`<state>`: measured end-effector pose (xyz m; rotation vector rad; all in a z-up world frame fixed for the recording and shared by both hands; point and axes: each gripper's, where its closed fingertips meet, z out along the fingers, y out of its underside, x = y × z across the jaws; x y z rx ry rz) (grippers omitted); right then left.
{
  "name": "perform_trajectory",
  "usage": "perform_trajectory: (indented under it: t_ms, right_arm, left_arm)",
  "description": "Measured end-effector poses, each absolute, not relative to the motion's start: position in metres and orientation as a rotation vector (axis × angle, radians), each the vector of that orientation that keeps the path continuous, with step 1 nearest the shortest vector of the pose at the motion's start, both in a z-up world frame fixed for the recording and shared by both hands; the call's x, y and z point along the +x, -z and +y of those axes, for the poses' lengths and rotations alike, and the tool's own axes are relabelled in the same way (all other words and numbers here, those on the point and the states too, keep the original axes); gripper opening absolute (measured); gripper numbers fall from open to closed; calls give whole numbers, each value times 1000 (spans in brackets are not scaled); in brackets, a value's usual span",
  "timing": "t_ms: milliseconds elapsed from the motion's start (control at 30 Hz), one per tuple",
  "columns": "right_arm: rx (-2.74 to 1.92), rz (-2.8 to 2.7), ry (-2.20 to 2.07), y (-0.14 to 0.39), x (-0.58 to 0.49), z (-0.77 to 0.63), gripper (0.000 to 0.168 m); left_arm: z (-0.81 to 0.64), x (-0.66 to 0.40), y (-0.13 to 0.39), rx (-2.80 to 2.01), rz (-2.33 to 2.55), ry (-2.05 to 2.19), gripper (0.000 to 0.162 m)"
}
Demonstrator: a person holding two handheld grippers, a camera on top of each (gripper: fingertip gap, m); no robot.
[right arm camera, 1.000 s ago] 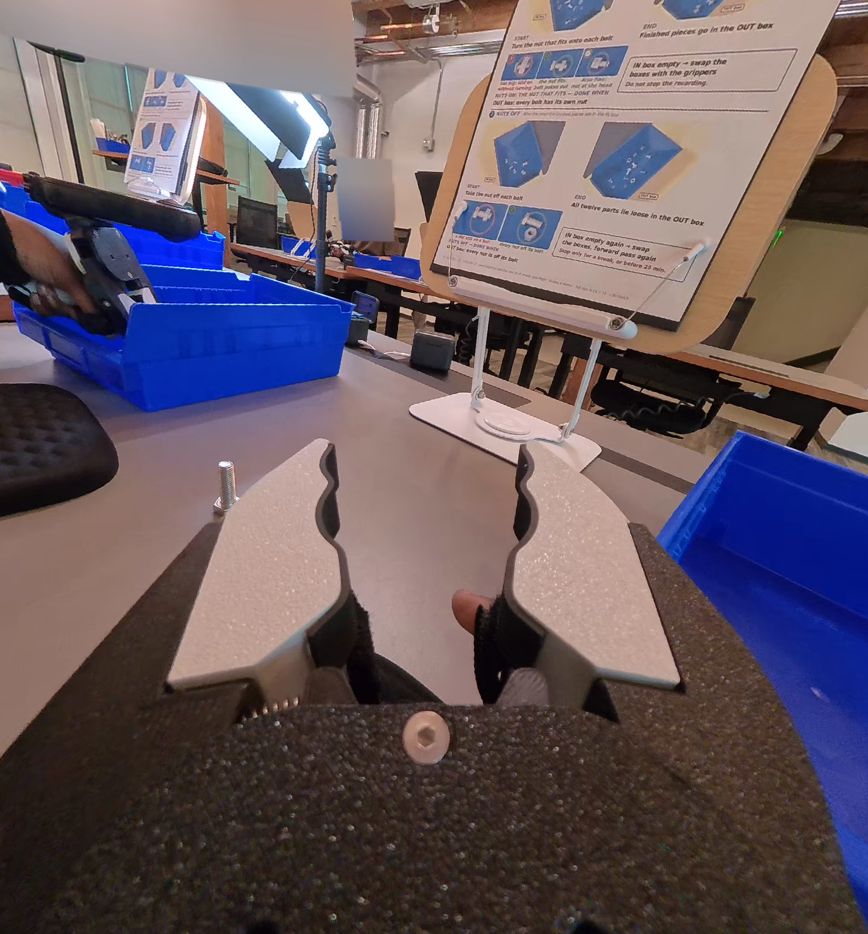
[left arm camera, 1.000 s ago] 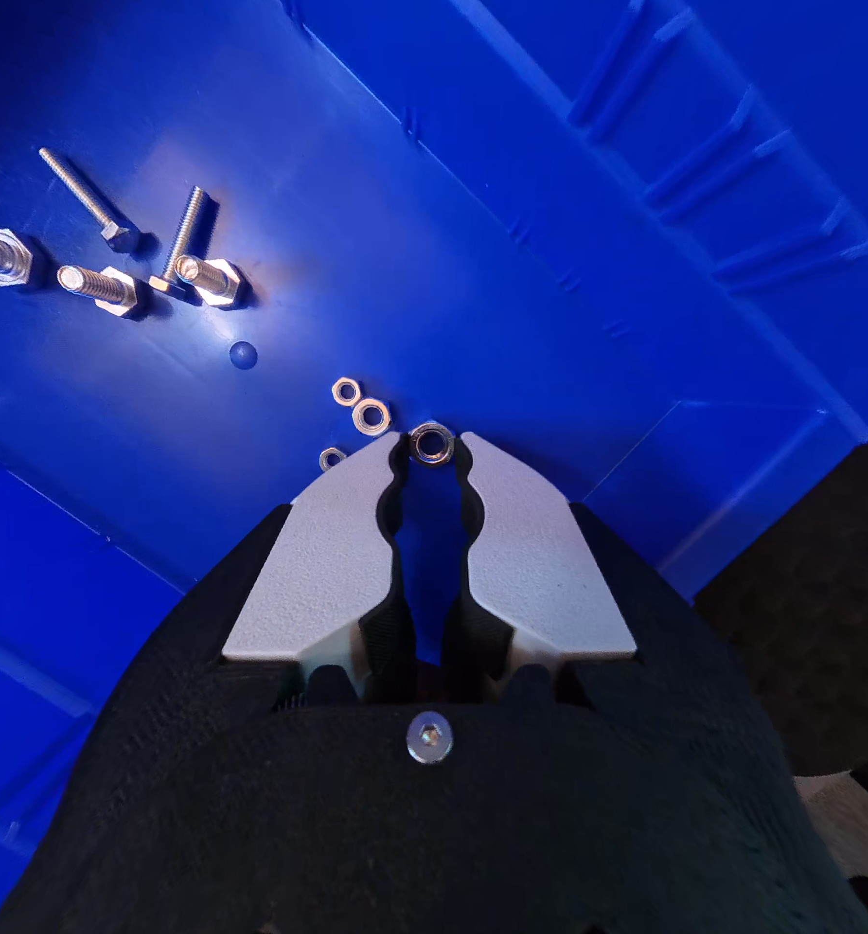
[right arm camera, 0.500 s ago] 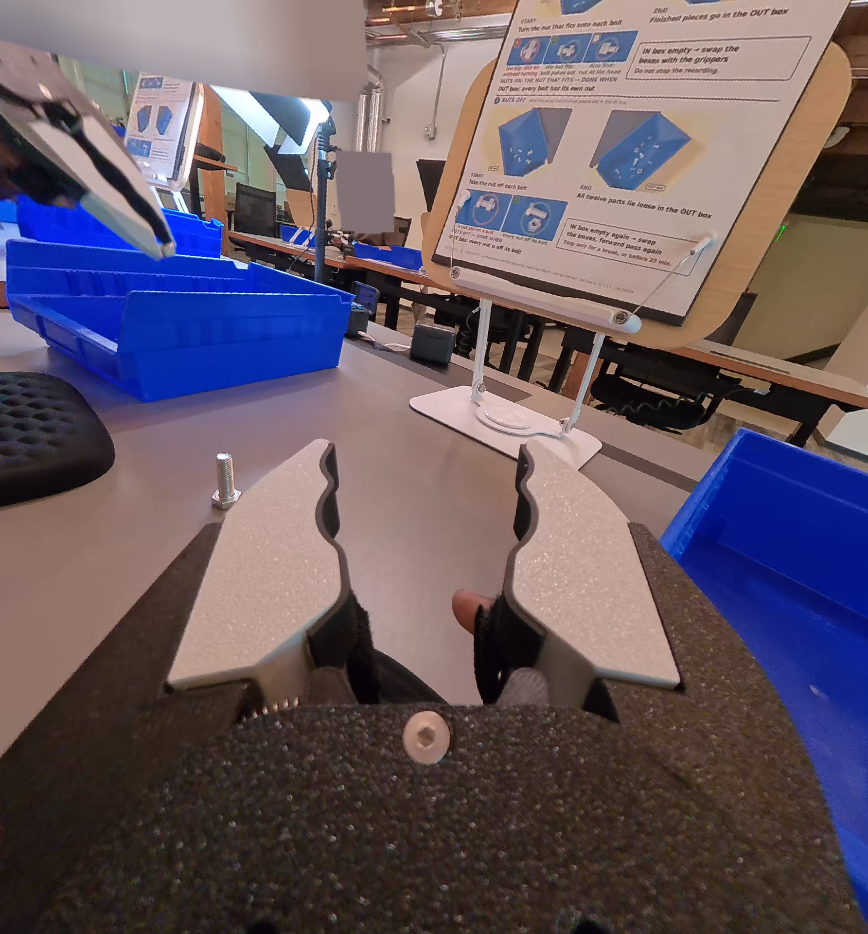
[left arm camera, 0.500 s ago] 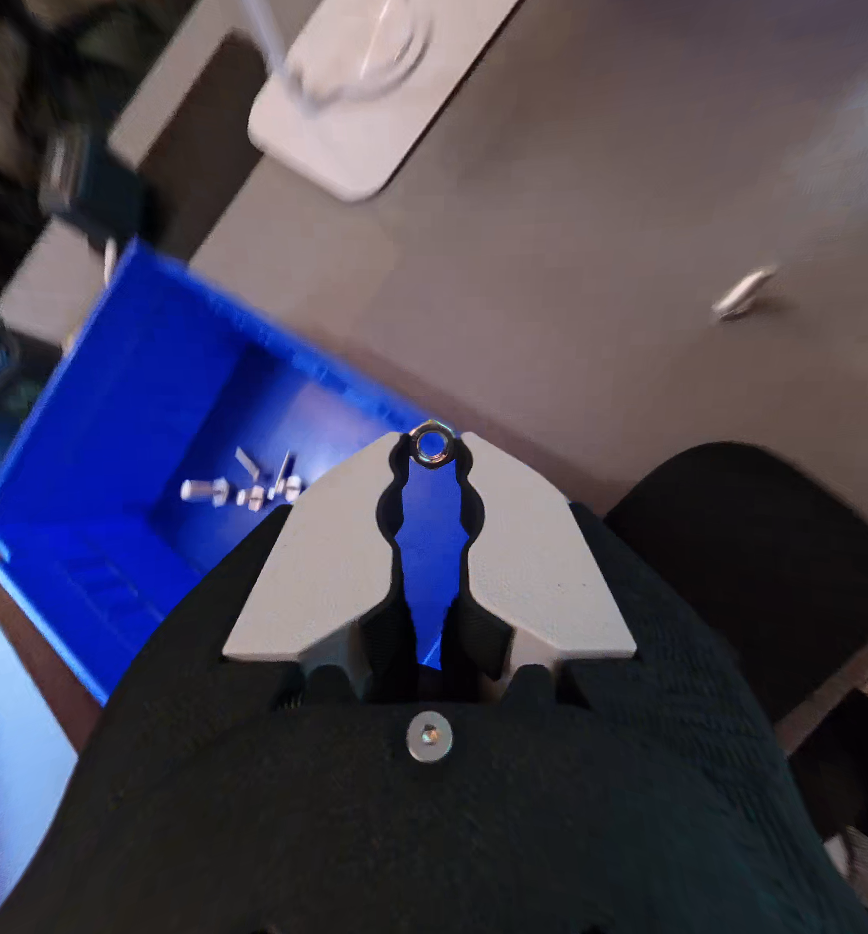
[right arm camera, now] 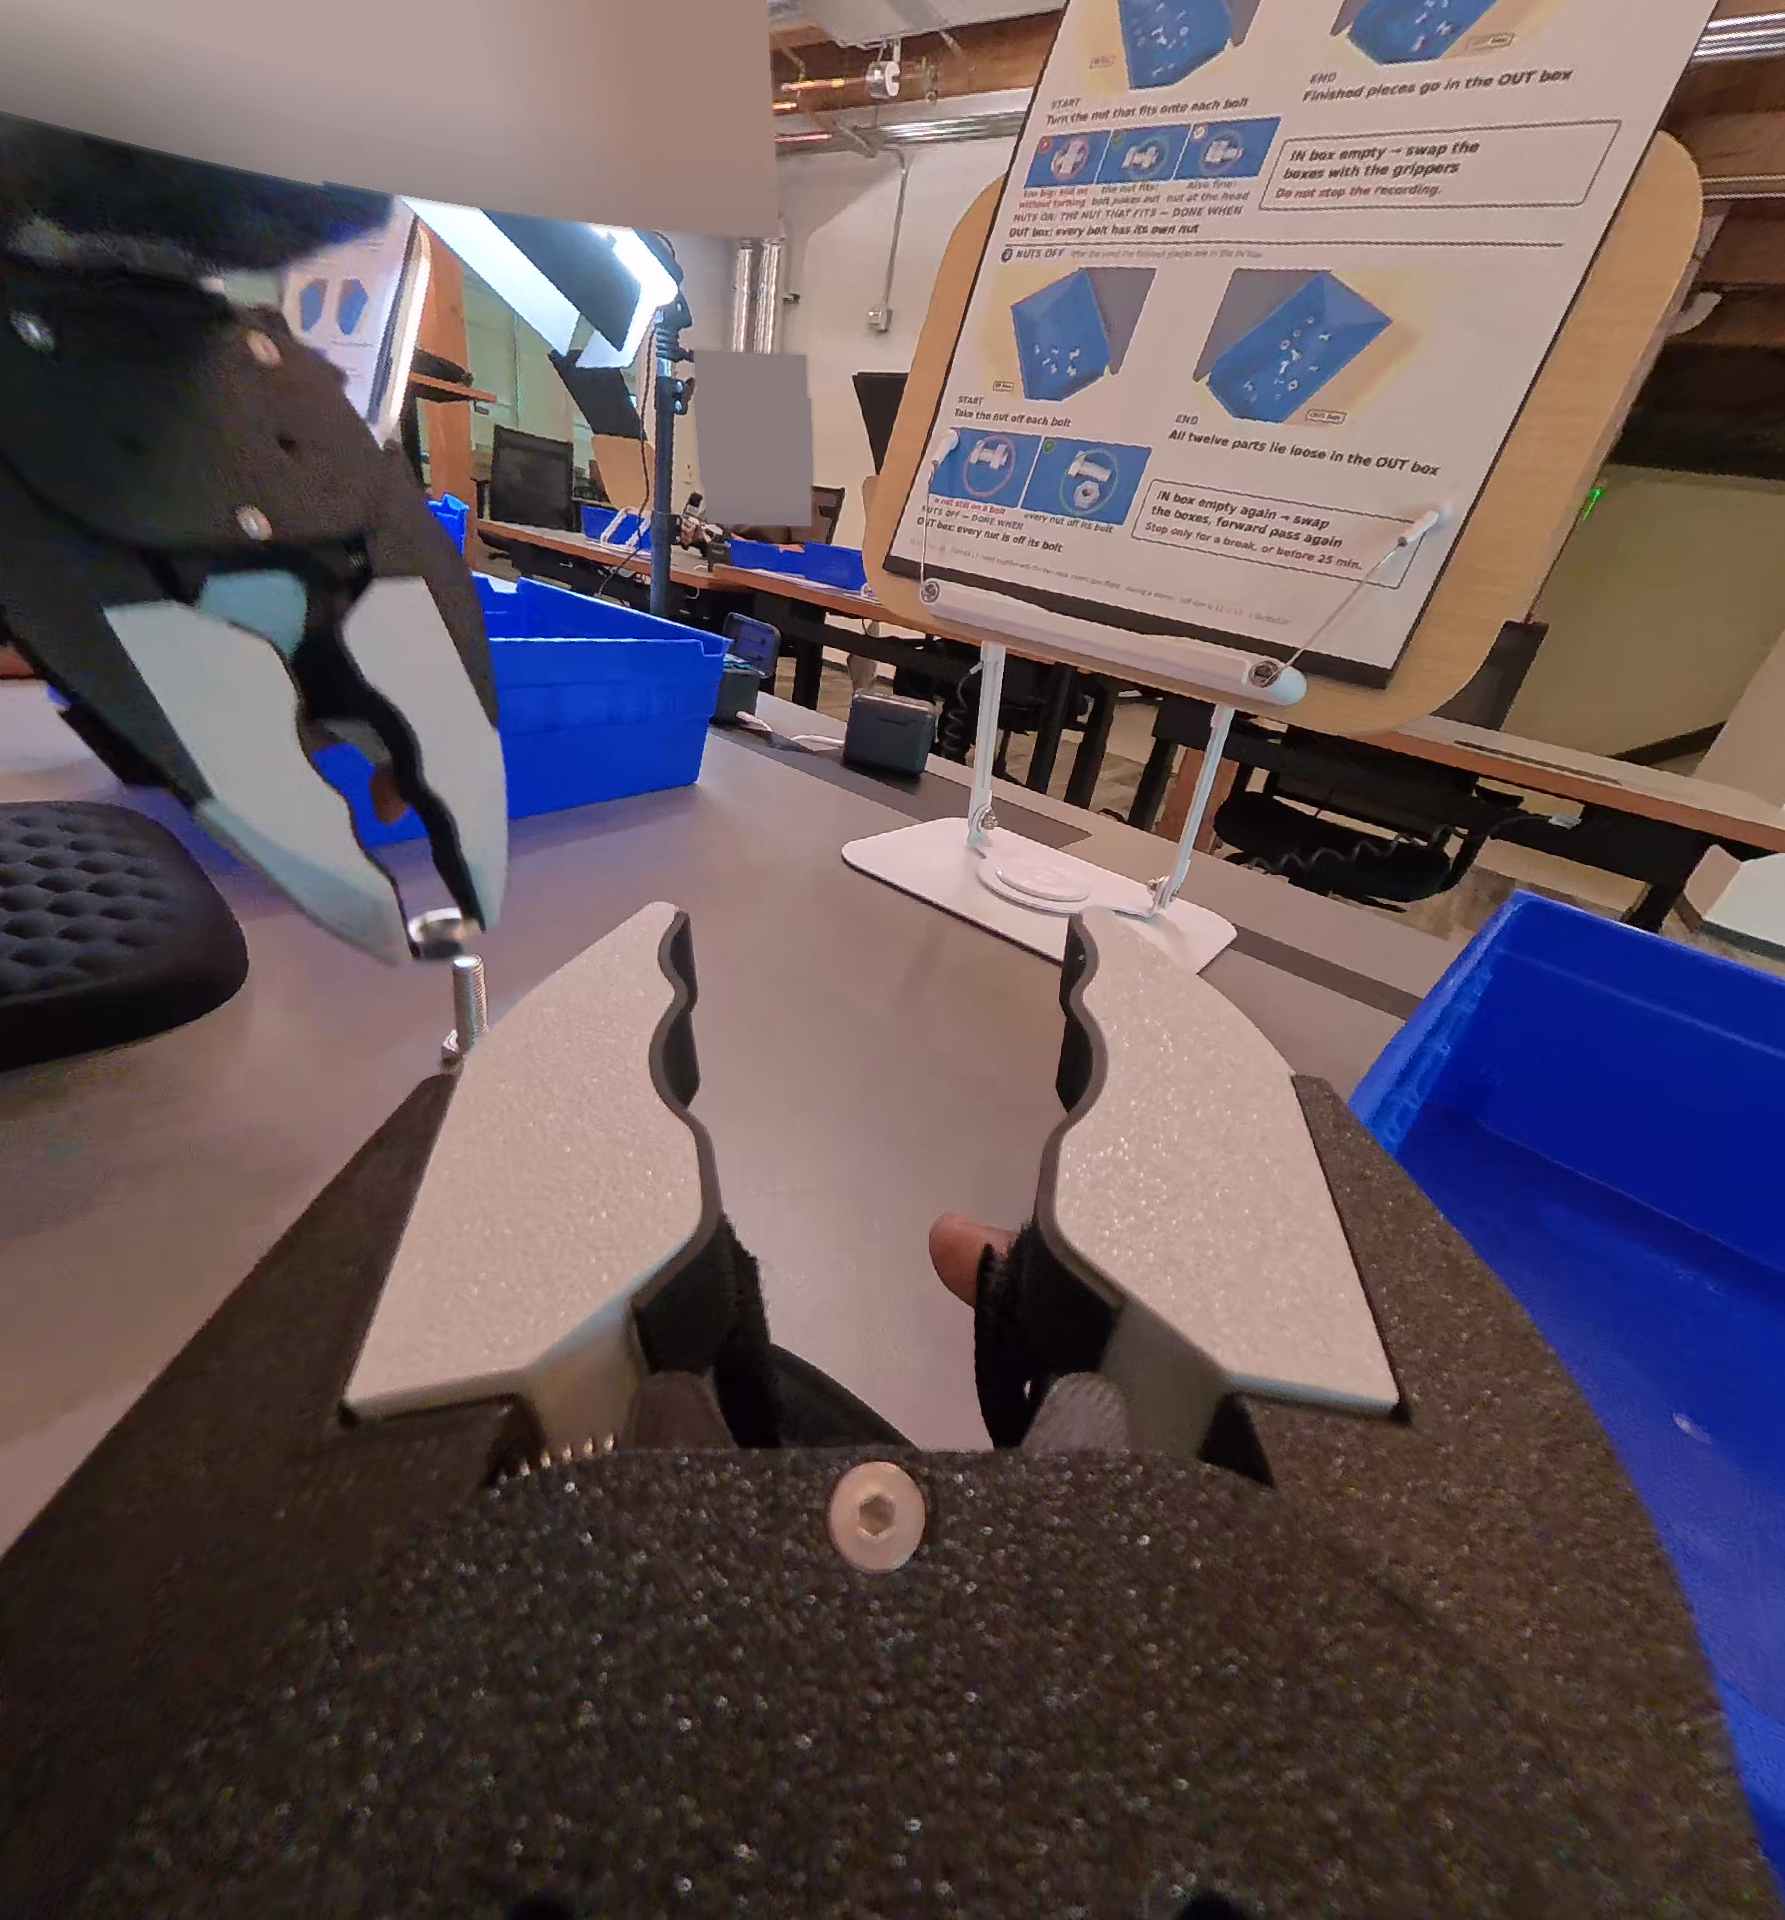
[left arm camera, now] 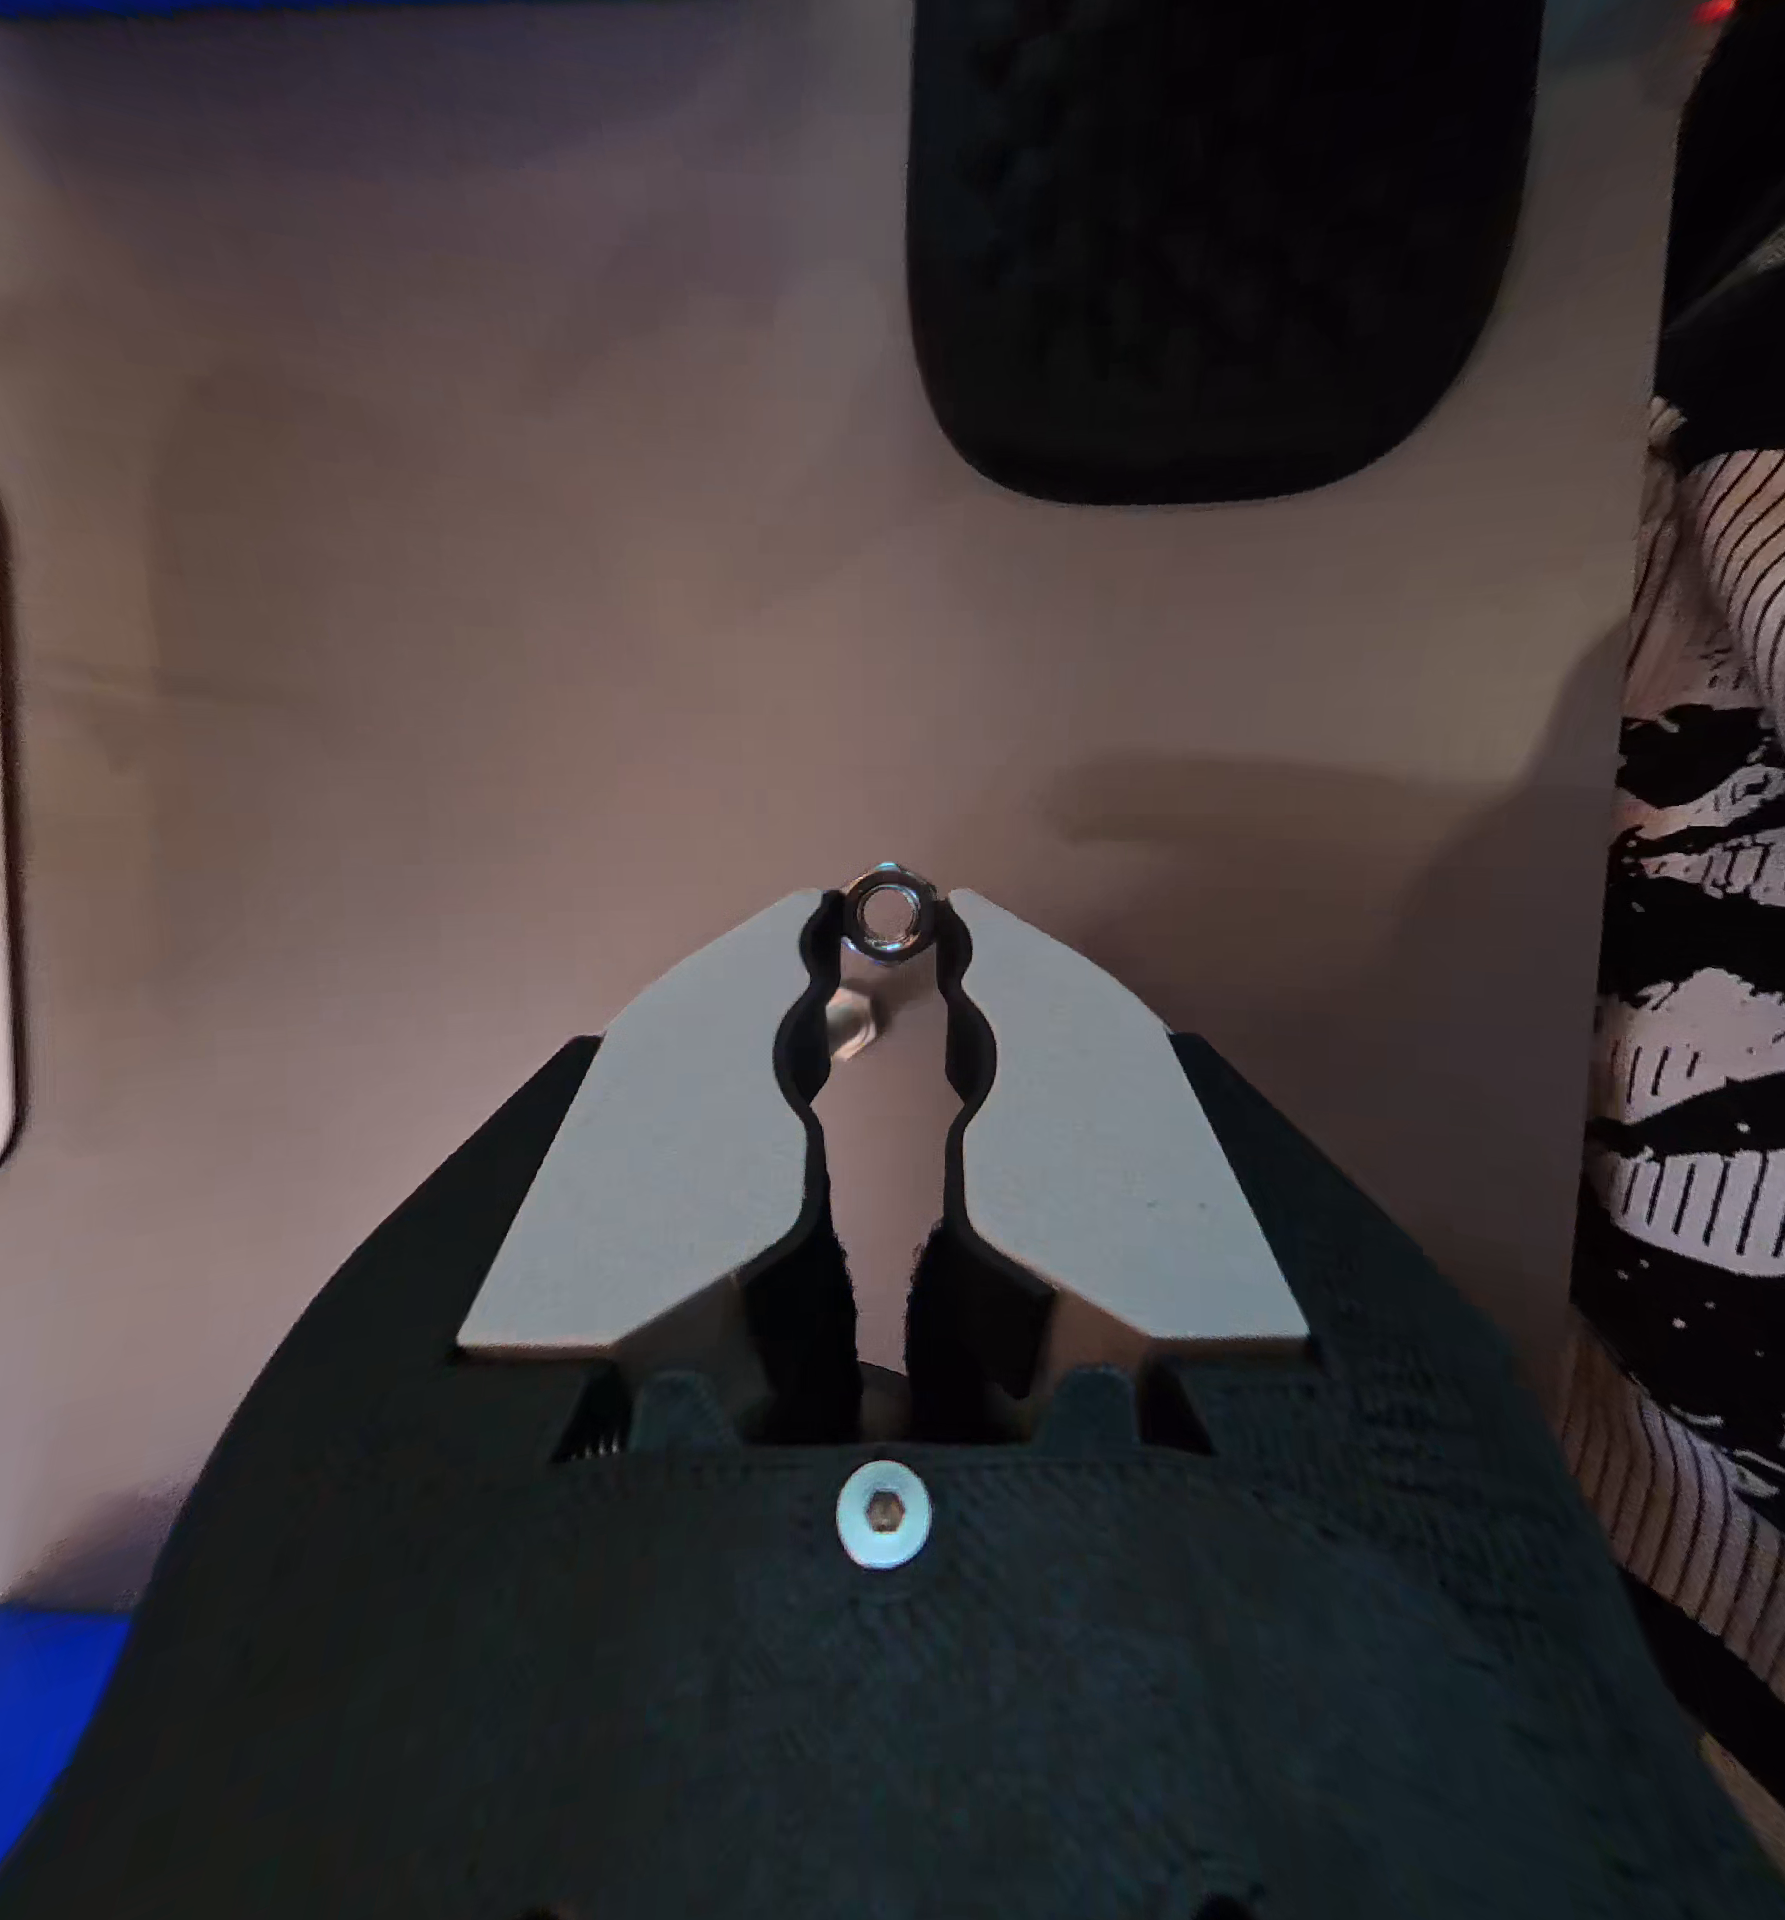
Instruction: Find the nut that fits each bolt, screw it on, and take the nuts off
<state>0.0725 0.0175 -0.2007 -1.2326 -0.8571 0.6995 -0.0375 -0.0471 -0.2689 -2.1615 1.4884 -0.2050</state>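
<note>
My left gripper [left arm camera: 888, 920] is shut on a small silver hex nut [left arm camera: 889, 928] held flat at its fingertips. It points down at the grey table. A silver bolt [right arm camera: 467, 1000] stands upright on its head on the table; in the left wrist view the bolt [left arm camera: 852, 1027] shows blurred between the fingers, just below the nut. In the right wrist view the left gripper [right arm camera: 438, 928] holds the nut [right arm camera: 438, 927] a little above the bolt's tip, apart from it. My right gripper [right arm camera: 872, 966] is open and empty, low over the table to the right of the bolt.
A black dimpled pad [right arm camera: 57, 925] lies left of the bolt, also in the left wrist view [left arm camera: 1210, 249]. A blue bin [right arm camera: 597, 686] stands behind, another blue bin [right arm camera: 1636, 1195] at the right. An instruction board on a white stand [right arm camera: 1044, 883] is at the back.
My left gripper lifted the nut out of the far blue bin, carried it across the table and now holds it just over the upright bolt. The right gripper stayed open and hardly moved.
</note>
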Motion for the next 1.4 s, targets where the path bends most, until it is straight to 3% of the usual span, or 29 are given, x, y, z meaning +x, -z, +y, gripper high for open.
perform_trajectory:
  t_ms: [567, 1167, 1400]
  right_arm:
    - [-1221, -841, -716, 199, 75, 17, 68]
    - [-1221, -838, -720, 199, 75, 17, 68]
    - [-1227, -842, -726, 199, 74, 17, 68]
  left_arm:
    - [-29, -21, 320, -2269, 1505, 229, 18]
    - [-29, -21, 327, -2277, 1542, 206, 19]
    - [-25, -15, 307, -2221, 1419, 274, 25]
